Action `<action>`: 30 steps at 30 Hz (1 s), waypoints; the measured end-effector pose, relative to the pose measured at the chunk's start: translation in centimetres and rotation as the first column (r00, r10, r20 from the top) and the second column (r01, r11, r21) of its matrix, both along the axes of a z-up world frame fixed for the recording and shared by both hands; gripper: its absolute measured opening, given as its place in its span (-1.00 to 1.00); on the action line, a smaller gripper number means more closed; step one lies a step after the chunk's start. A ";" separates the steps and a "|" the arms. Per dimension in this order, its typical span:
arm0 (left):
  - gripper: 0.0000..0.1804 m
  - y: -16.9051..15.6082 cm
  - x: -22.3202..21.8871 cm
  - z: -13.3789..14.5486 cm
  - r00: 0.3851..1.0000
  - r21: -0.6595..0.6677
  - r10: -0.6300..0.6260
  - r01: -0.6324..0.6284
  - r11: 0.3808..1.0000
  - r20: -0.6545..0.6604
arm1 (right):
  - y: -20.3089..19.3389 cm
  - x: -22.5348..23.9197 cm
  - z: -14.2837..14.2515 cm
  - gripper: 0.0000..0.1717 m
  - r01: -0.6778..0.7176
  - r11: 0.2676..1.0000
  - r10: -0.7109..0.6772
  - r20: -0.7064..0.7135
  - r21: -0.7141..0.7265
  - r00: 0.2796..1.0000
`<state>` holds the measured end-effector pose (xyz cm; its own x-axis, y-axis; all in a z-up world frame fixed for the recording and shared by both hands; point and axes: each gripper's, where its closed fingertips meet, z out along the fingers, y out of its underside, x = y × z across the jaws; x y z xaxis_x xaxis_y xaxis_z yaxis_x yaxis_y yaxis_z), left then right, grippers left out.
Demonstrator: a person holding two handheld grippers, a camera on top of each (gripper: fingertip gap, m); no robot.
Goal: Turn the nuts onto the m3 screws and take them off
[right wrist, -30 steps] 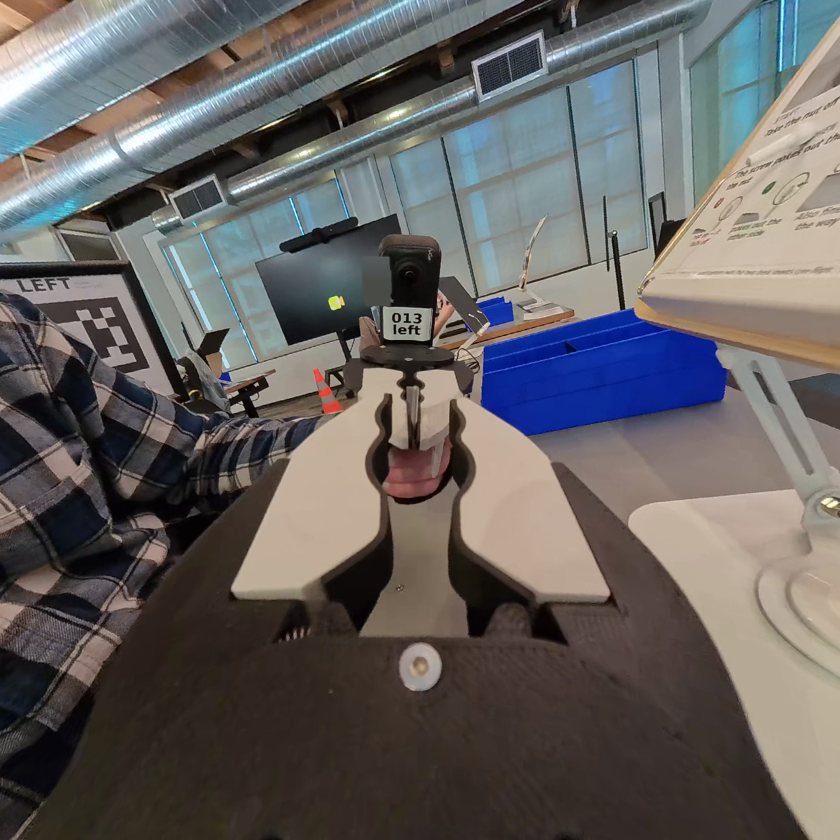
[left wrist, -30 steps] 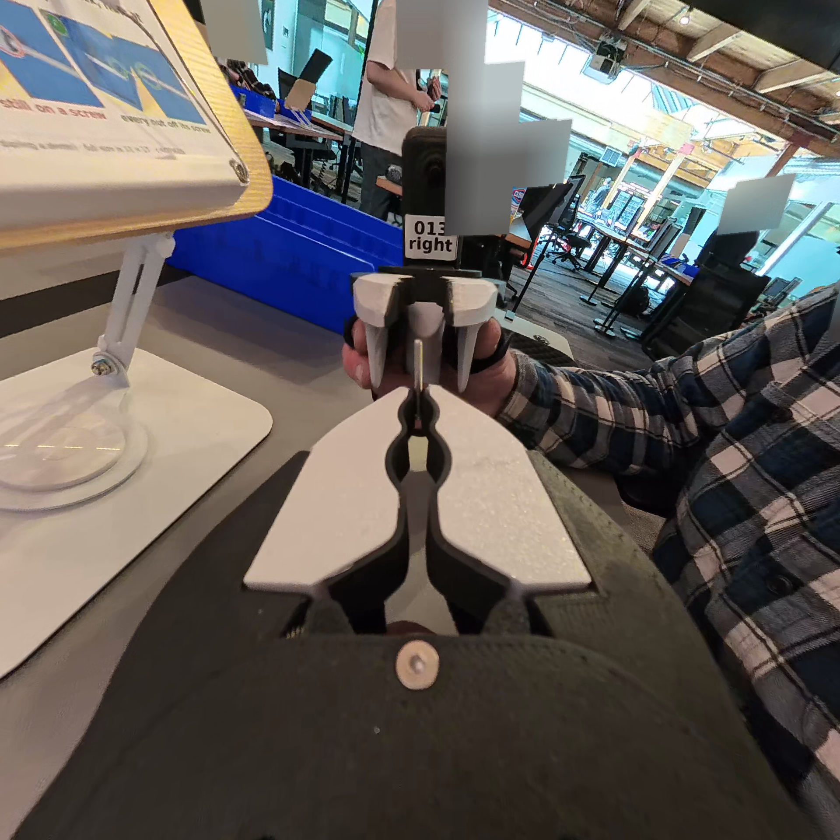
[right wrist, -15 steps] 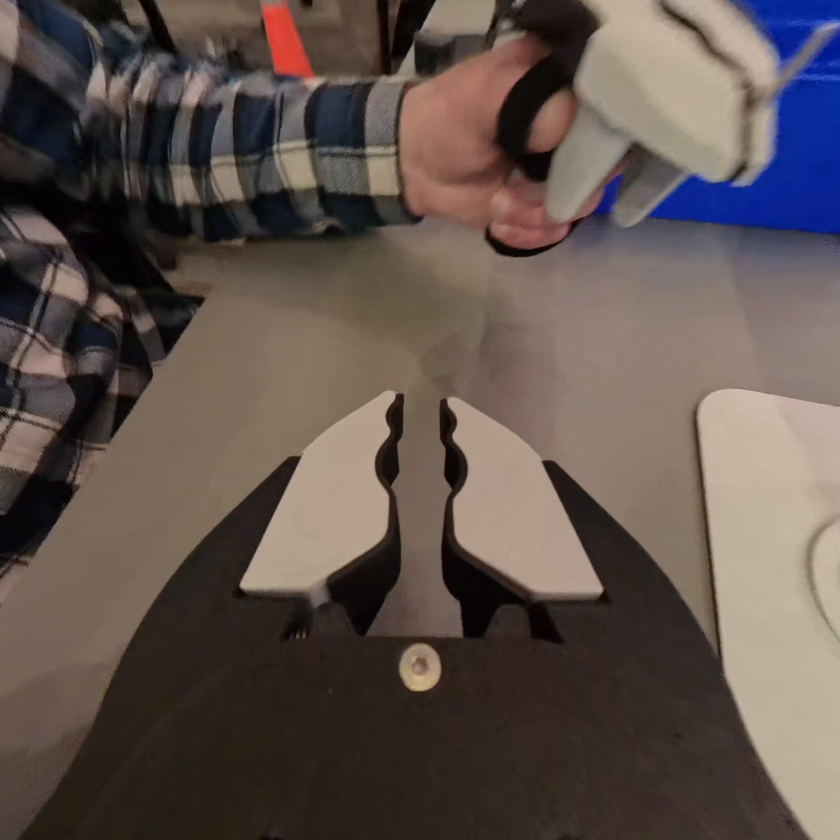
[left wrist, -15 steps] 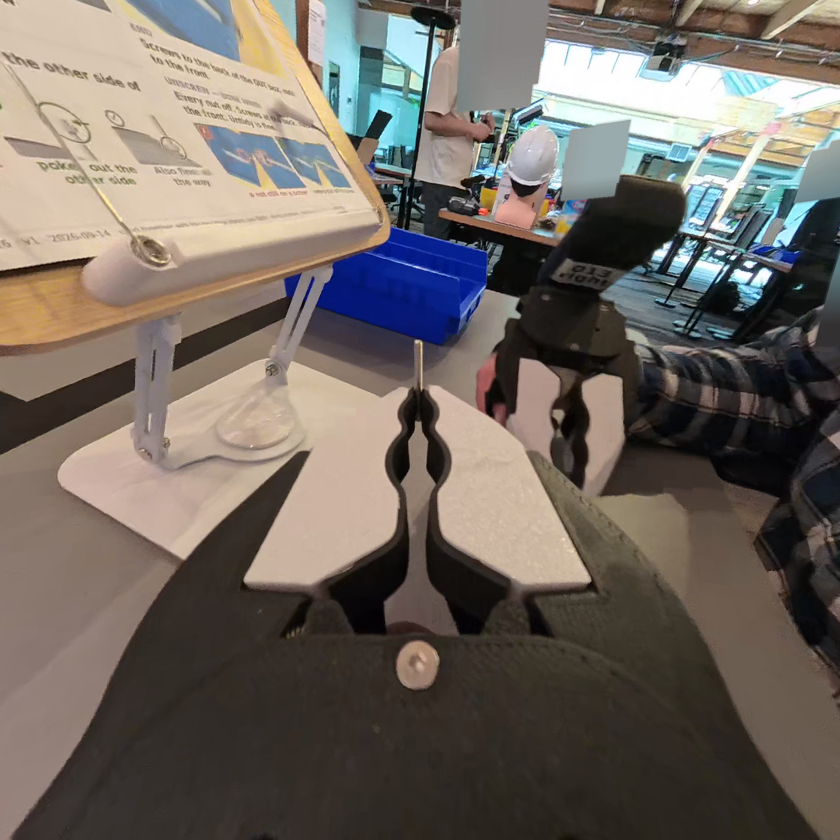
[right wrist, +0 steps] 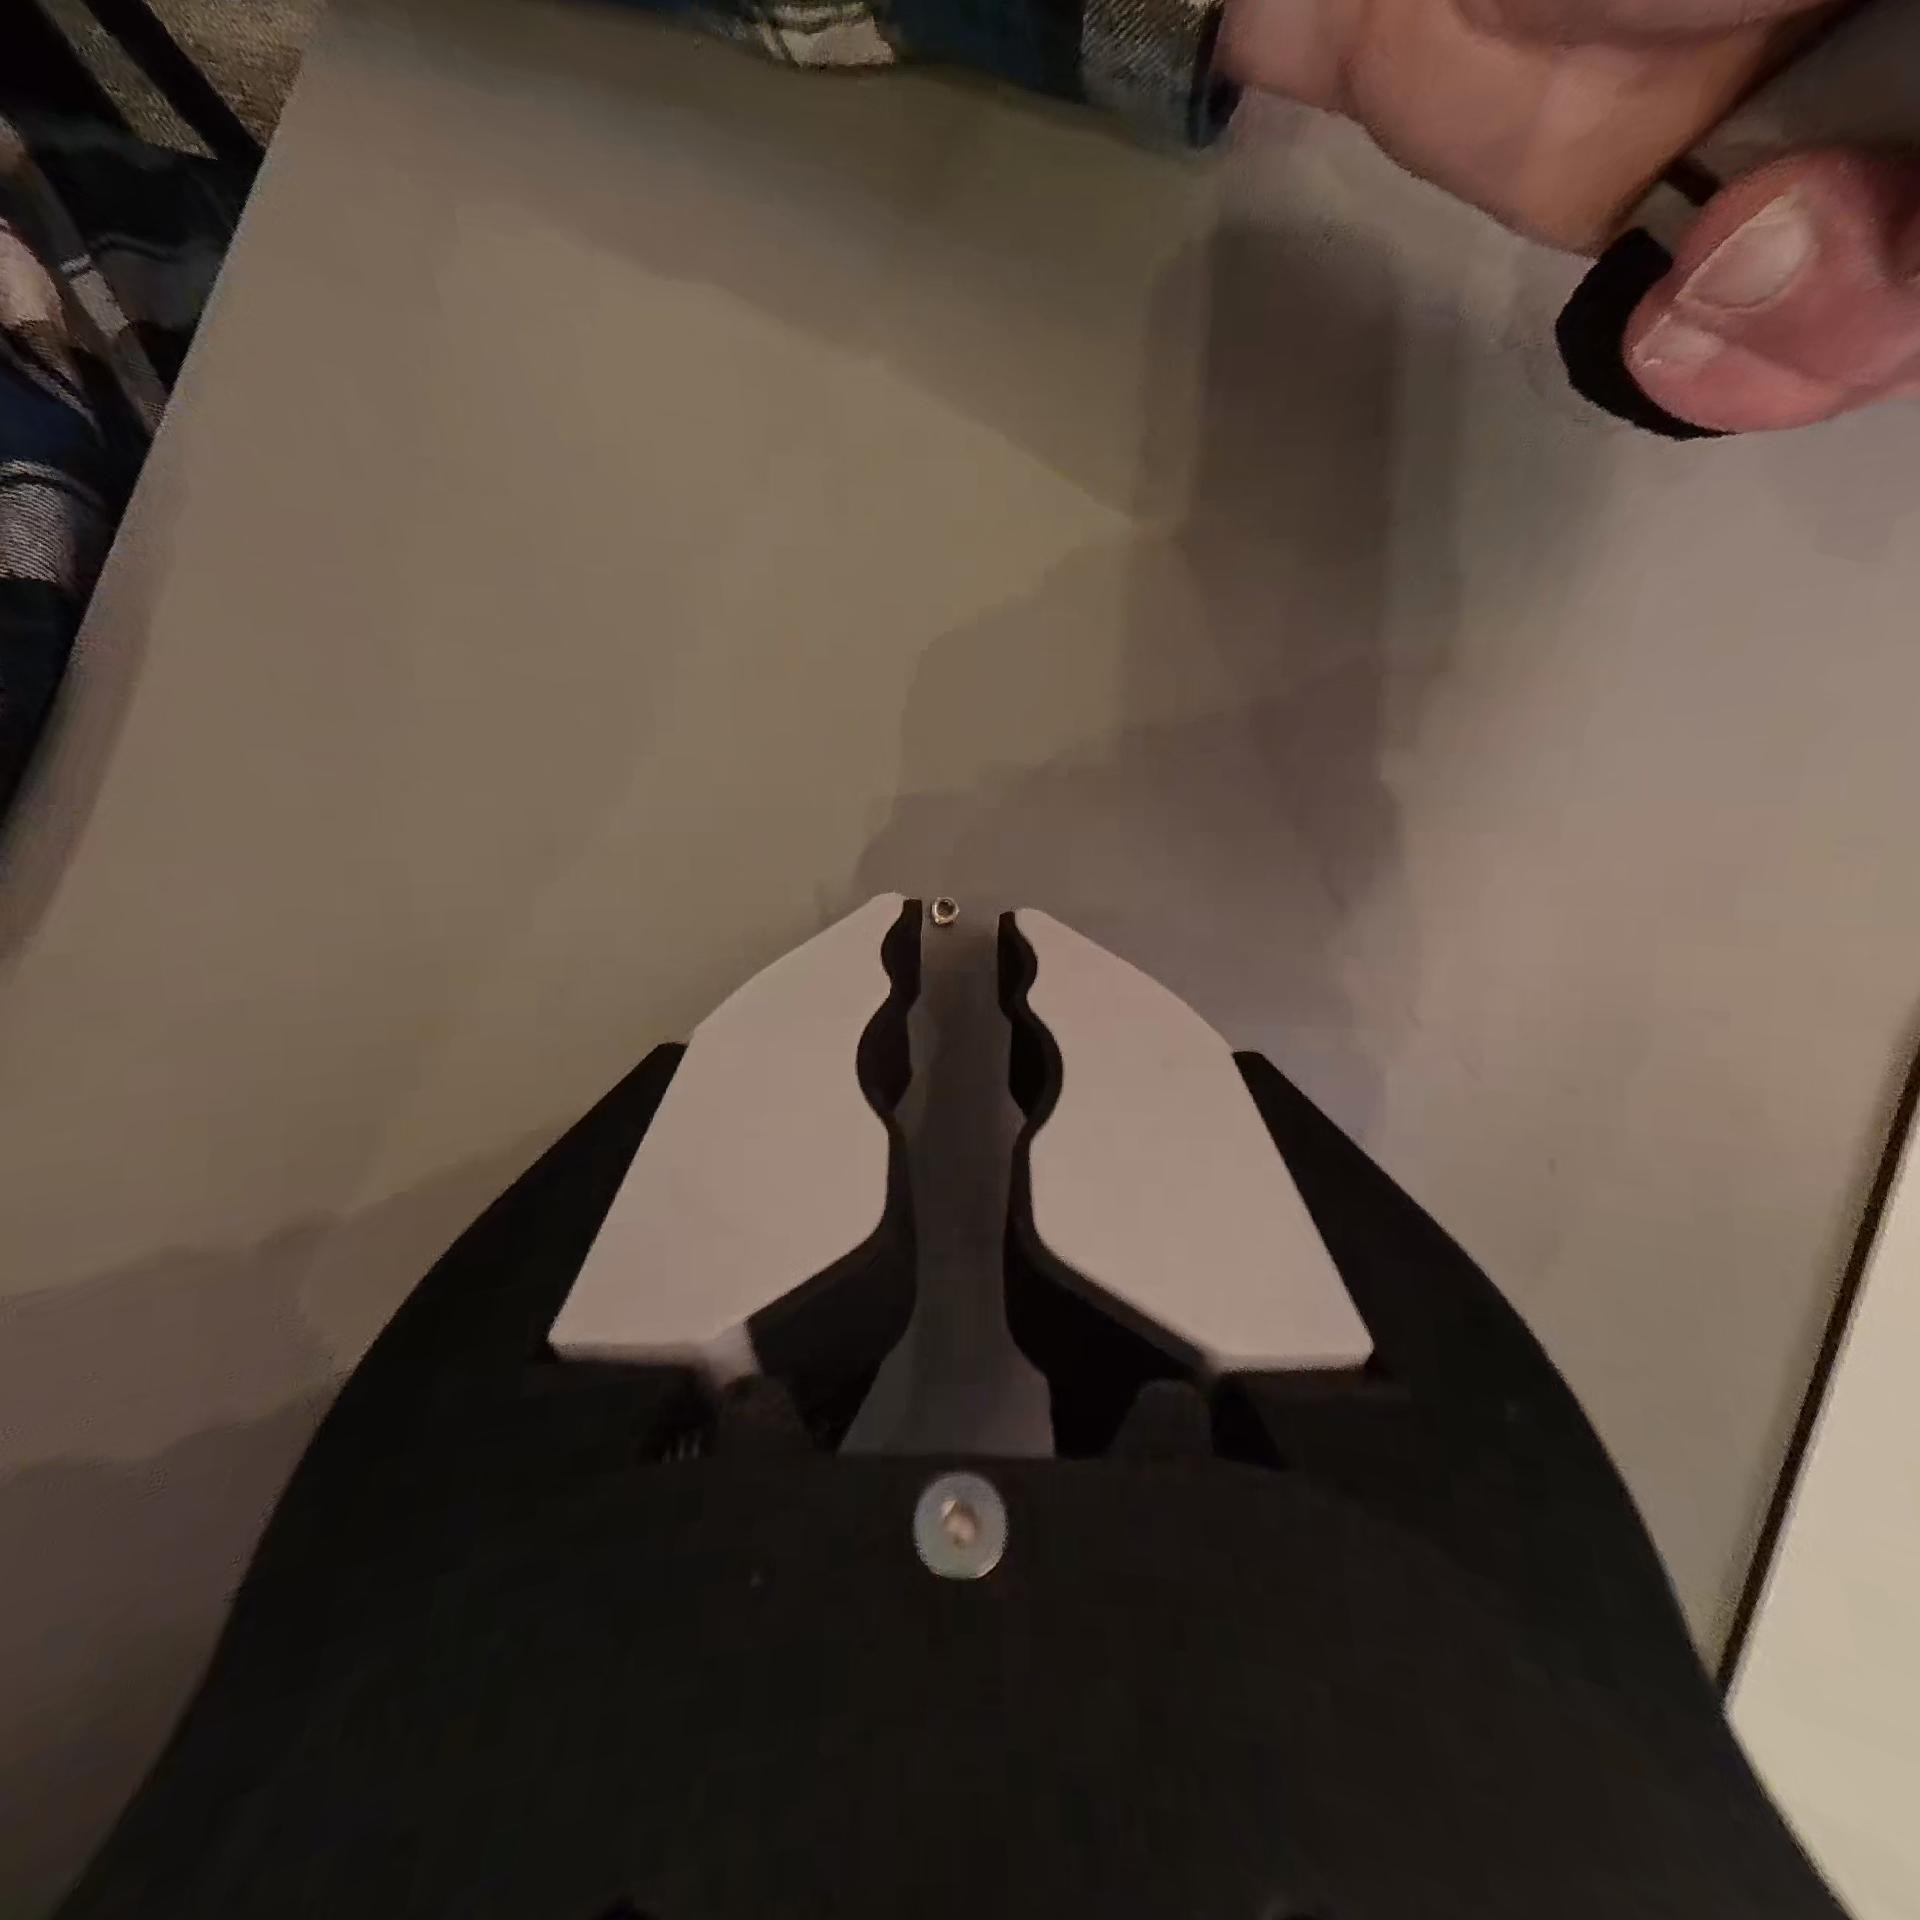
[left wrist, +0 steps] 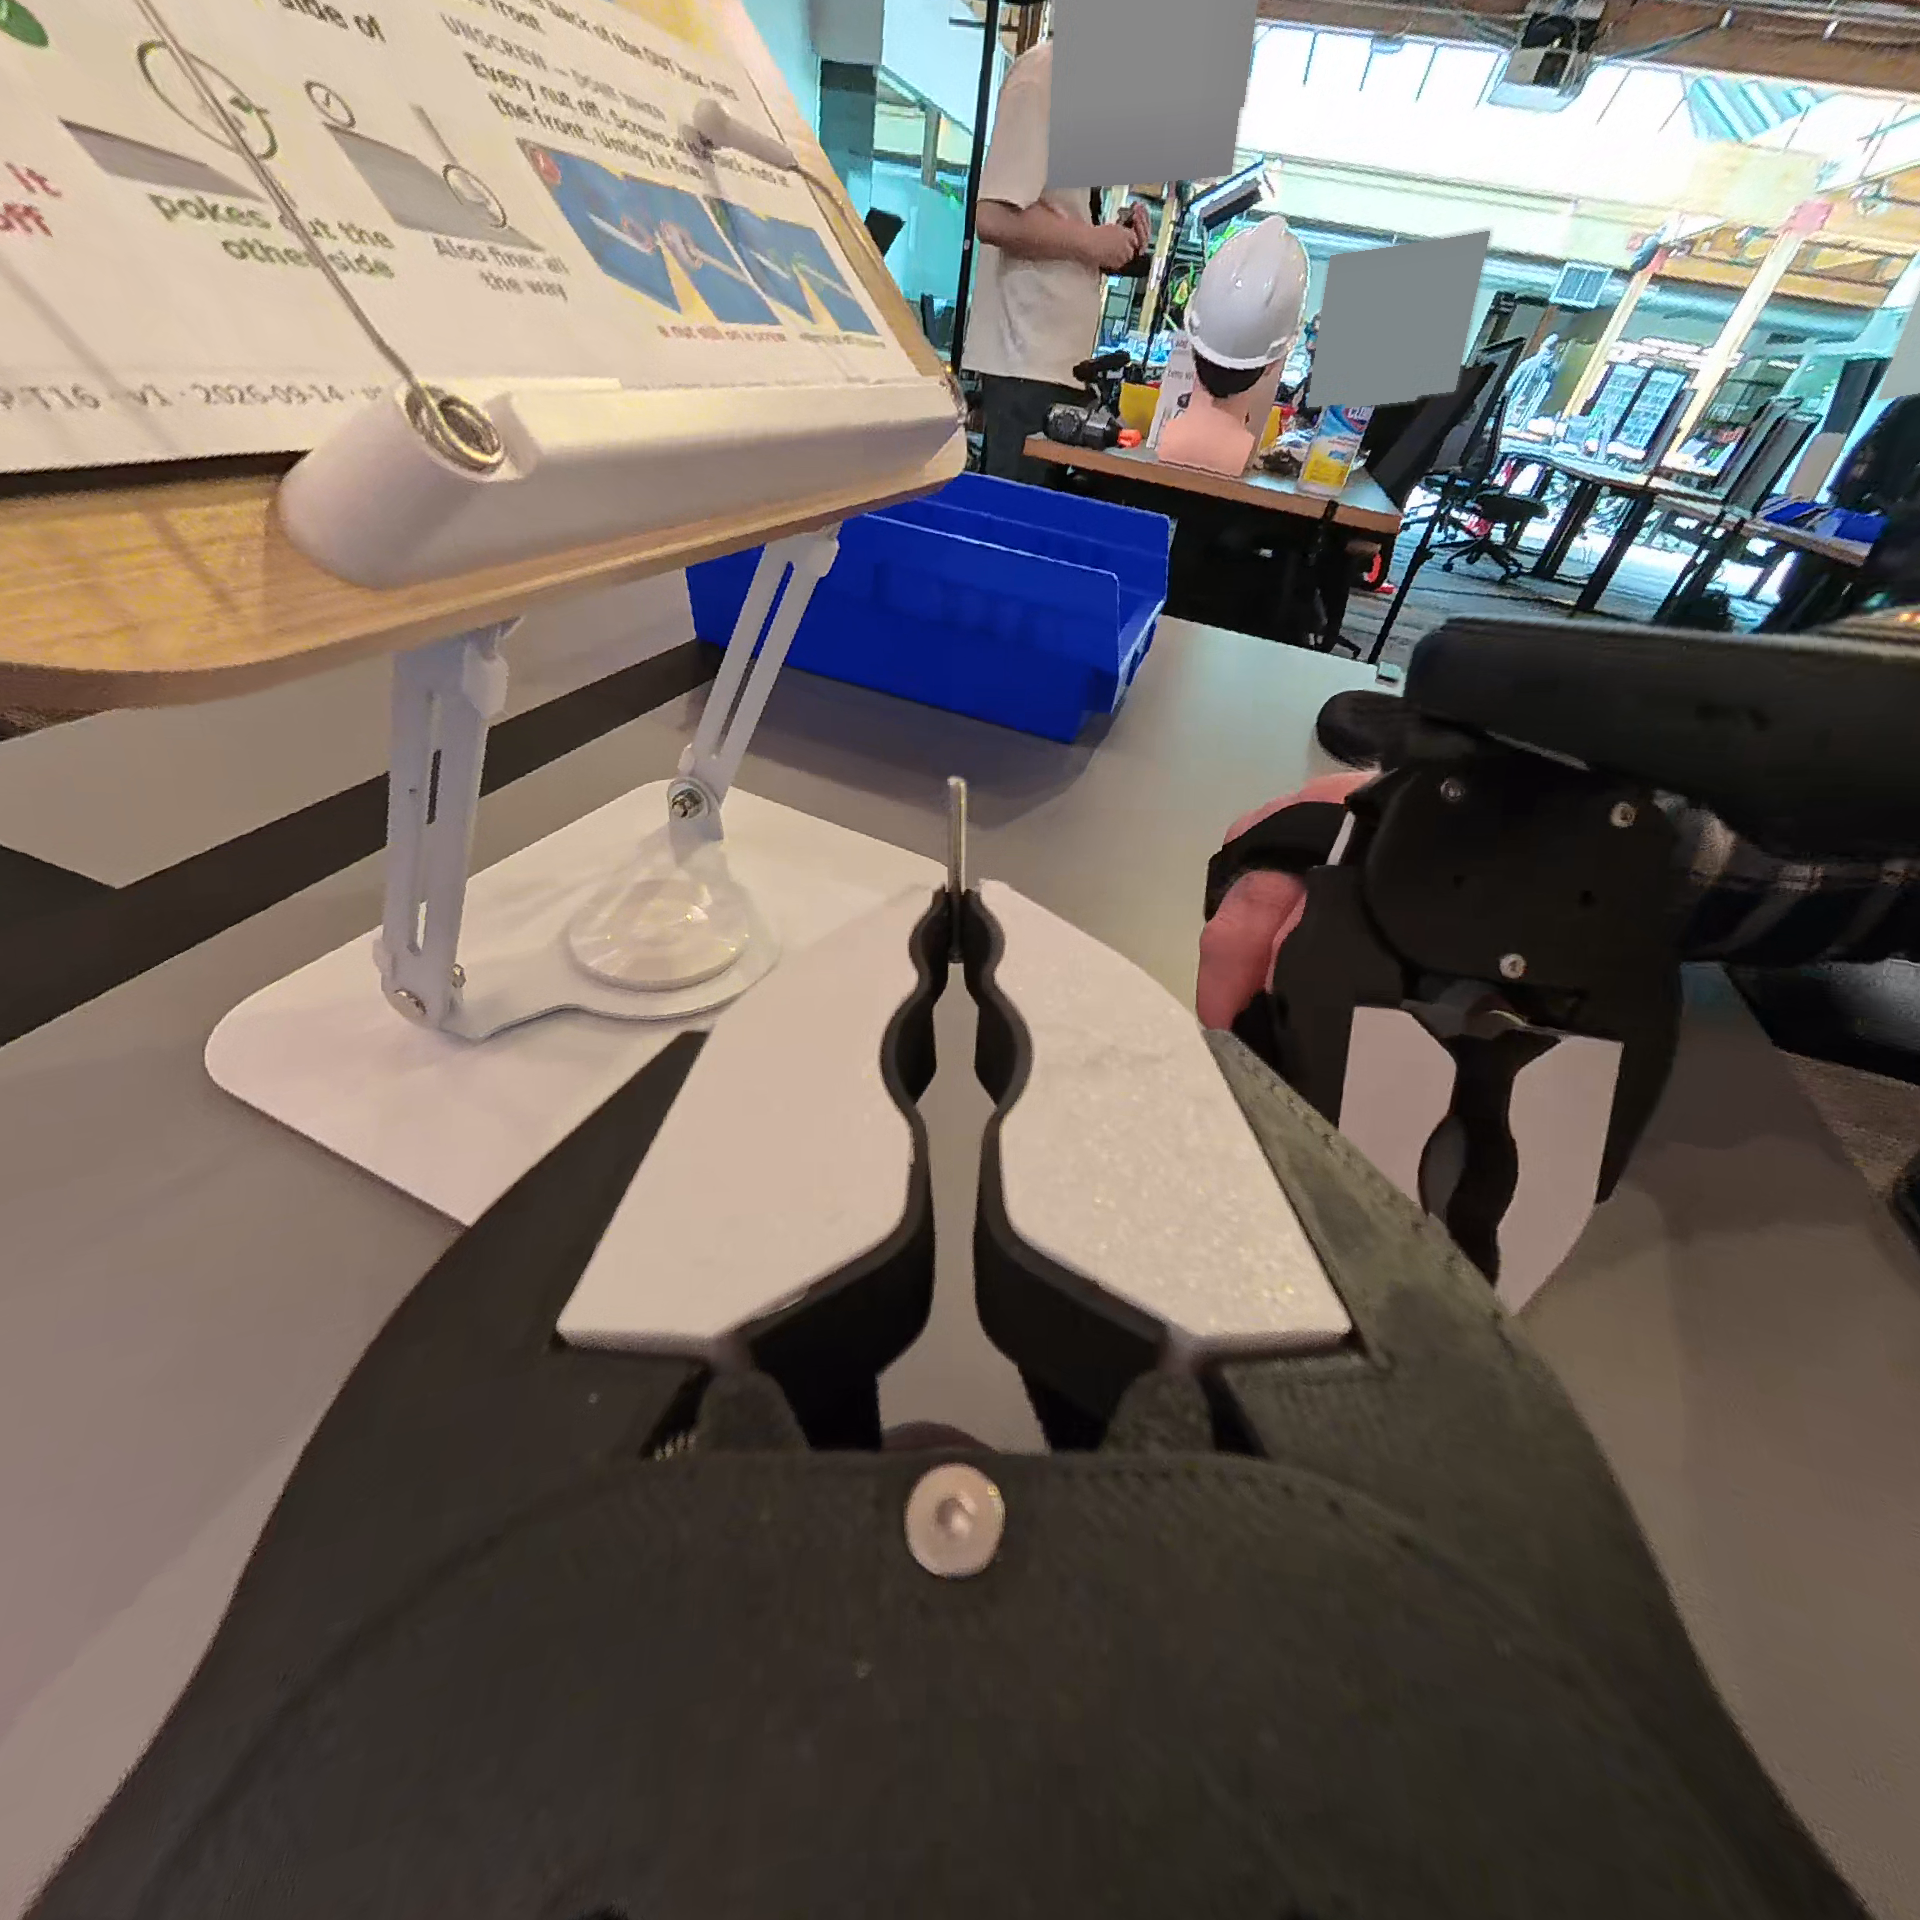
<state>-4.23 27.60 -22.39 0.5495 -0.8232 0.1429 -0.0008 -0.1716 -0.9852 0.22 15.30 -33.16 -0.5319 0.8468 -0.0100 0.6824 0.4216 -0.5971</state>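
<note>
My left gripper (left wrist: 956, 902) is shut on a thin metal screw (left wrist: 956, 831) that sticks straight out past its fingertips, held above the grey table (left wrist: 1195, 727). My right gripper (right wrist: 958, 916) points down at the table and is open. A small metal nut (right wrist: 944, 911) lies on the table between its fingertips, close to the left one; the pads do not press on it. The right gripper also shows in the left wrist view (left wrist: 1475, 1122), low at the right, with a hand (left wrist: 1247, 935) on it. The hand holding the left gripper (right wrist: 1662, 208) shows at the top right of the right wrist view.
A white stand (left wrist: 436, 1039) bearing a wooden board with a printed sheet (left wrist: 416, 260) stands at the left. A blue bin (left wrist: 935, 623) sits behind it. A person (left wrist: 1049, 270) stands far back by a desk with a white helmet (left wrist: 1247, 281). Across from one pair of fingers to the other is roughly 15 cm.
My right gripper has swung away from the screw, tipped down to the table and come over the nut, its jaws narrowing. My left gripper has kept hold of the screw and turned left towards the stand.
</note>
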 end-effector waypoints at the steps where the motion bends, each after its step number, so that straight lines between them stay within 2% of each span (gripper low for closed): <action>1: -0.99 0.0 0.0 0.0 1.000 0.001 -0.001 0.001 1.000 0.001 | 0.0 0.0 -0.2 -0.84 -0.002 1.000 0.001 0.010 0.011 1.000; 23: -0.98 -0.5 0.8 0.1 0.999 0.010 -0.026 0.026 1.000 -0.030 | -0.3 -0.2 -0.7 -0.93 0.172 0.981 -0.180 0.087 0.093 0.980; 30: -0.98 -0.6 0.8 0.2 0.999 0.014 -0.028 0.029 0.999 -0.036 | -0.5 -0.1 -0.8 -0.89 0.186 0.979 -0.196 0.129 0.086 0.972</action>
